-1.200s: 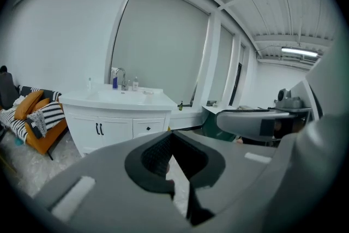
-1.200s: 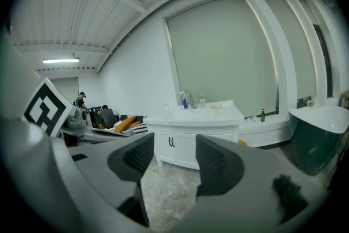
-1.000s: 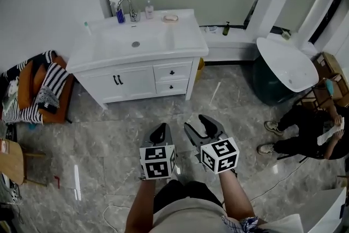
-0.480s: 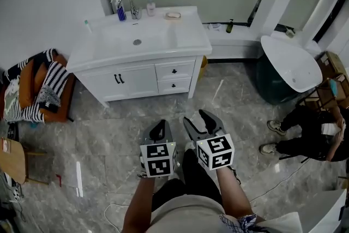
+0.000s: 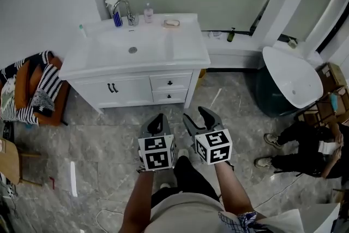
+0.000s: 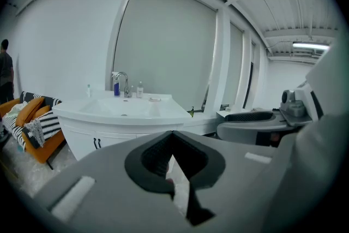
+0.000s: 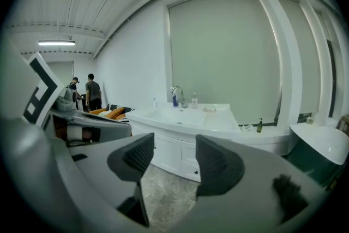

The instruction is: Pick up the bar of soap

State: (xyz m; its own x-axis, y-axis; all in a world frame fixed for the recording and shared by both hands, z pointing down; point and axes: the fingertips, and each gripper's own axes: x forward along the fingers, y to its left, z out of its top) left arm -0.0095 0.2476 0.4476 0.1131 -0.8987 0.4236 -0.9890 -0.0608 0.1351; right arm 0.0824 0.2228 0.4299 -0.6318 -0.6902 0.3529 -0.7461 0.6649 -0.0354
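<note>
Grey-jawed and pressed together on nothing, the left gripper (image 5: 158, 118) sits low centre just beside the right gripper (image 5: 196, 115), its jaws spread and empty, both well apart from the bar of soap (image 5: 170, 23) lying at the back of the white vanity top (image 5: 185, 49), upper centre.

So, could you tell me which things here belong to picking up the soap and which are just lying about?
For the job: bar of soap, on the washstand; right tongs, open; left tongs, shut.
Lying about: faucet; blue bottle; clear pump bottle; dark bottle on the ledge; striped cushions.
</note>
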